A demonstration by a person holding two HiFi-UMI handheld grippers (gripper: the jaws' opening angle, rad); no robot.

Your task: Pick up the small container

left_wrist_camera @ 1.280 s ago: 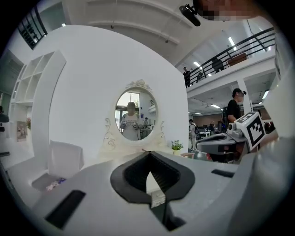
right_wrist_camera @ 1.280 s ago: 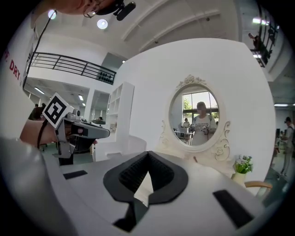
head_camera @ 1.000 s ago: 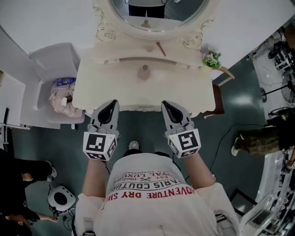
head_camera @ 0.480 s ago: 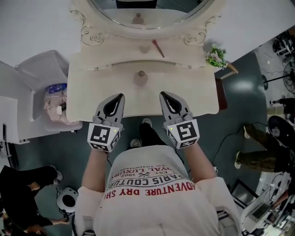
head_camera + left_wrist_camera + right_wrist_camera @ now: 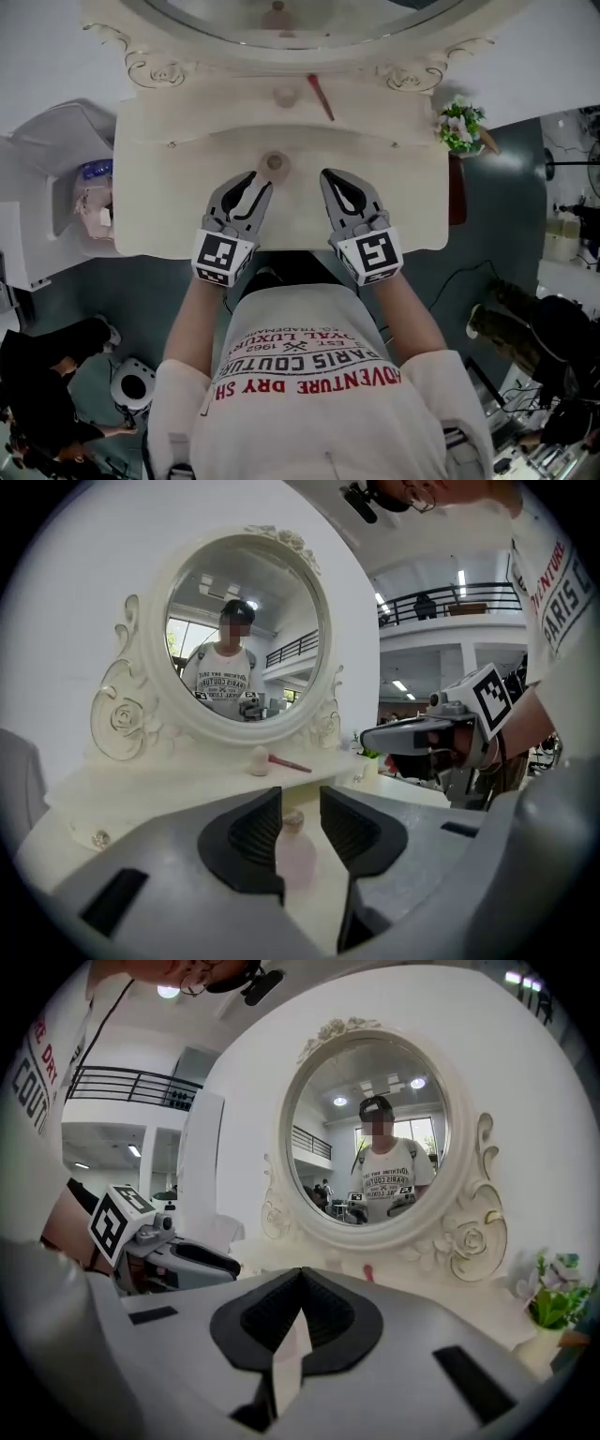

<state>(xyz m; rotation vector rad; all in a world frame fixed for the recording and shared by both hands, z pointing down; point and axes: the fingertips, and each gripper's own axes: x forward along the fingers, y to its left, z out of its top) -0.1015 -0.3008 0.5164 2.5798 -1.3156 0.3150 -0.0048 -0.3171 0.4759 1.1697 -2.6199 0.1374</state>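
The small container, a pale pink bottle with a round cap, stands upright on the cream vanity table, just below the shelf edge. My left gripper points at it from the front, its tips just short of it. In the left gripper view the bottle shows through the gap between the jaws of my left gripper; they are opening and do not touch it. My right gripper hovers over the table to the right, shut with nothing in it. The right gripper view shows my right gripper with its pads together.
A raised shelf under the oval mirror carries a second small pink pot and a red stick. A small potted plant stands at the table's right end. A white bin with packets sits left of the table.
Both grippers have moved forward from the table's front edge to over its top. The left gripper's jaws, shut before, now stand apart in front of the small container.
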